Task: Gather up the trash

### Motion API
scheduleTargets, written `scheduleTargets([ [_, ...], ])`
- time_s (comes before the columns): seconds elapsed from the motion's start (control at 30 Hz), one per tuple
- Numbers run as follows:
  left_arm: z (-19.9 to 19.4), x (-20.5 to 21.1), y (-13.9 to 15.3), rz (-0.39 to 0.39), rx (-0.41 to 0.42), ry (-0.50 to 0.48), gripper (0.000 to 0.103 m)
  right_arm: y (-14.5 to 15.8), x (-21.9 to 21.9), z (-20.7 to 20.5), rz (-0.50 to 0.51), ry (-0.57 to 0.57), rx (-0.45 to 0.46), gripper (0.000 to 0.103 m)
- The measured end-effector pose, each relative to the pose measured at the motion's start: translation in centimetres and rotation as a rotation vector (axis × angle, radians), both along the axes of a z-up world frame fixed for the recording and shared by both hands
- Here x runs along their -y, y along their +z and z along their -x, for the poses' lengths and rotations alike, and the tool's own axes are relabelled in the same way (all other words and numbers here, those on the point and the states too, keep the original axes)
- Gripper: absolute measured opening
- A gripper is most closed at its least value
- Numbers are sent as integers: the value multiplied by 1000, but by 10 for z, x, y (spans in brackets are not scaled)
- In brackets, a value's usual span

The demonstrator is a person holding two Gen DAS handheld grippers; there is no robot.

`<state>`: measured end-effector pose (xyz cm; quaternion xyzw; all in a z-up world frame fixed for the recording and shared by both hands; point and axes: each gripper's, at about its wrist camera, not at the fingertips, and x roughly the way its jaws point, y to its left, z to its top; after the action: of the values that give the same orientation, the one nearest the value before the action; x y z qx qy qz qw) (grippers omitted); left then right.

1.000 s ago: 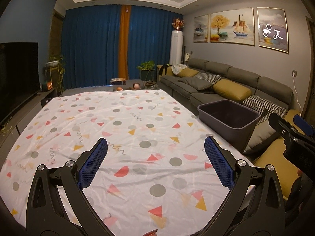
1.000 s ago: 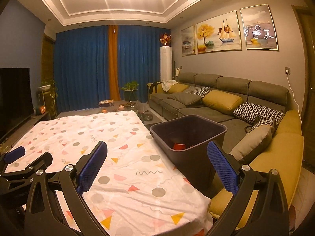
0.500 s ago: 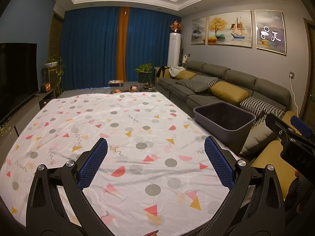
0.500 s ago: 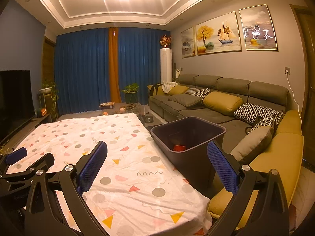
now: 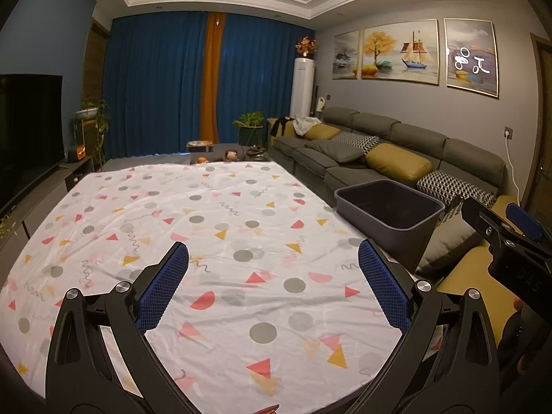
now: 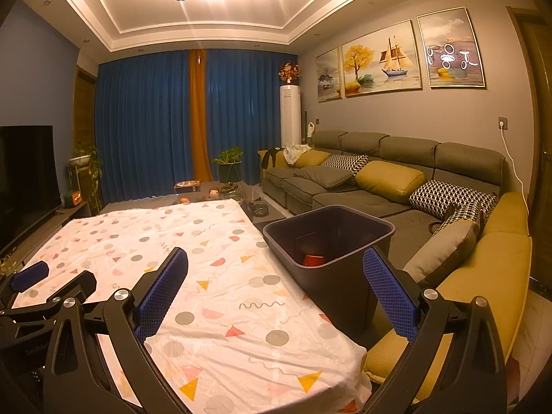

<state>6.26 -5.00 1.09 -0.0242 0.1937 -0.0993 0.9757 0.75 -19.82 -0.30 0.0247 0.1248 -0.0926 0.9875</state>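
Note:
A dark grey trash bin (image 6: 331, 241) stands at the right edge of the table; a red item (image 6: 314, 259) lies inside it. The bin also shows in the left wrist view (image 5: 390, 207). The table (image 5: 207, 224) wears a white cloth with coloured shapes. My left gripper (image 5: 272, 289) is open and empty above the cloth's near part. My right gripper (image 6: 276, 296) is open and empty above the table's near right corner, short of the bin. The right gripper's body shows at the right of the left wrist view (image 5: 510, 241).
A grey sofa (image 6: 379, 179) with yellow and patterned cushions runs along the right wall. A yellow seat (image 6: 483, 276) sits right of the bin. A television (image 5: 27, 131) stands at the left. Blue curtains (image 5: 155, 86) and a low table with small items (image 5: 227, 153) lie beyond.
Both grippers have risen and pulled back a little from the table; the views tilt upward and the bin looks smaller and farther. Both stay open and empty.

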Motion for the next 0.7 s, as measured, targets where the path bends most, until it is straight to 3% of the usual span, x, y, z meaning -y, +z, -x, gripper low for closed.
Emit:
scheduleTargets([
  [0.7, 1, 2, 1, 4, 7, -13, 97, 4, -1, 0, 0, -4, 8, 98],
])
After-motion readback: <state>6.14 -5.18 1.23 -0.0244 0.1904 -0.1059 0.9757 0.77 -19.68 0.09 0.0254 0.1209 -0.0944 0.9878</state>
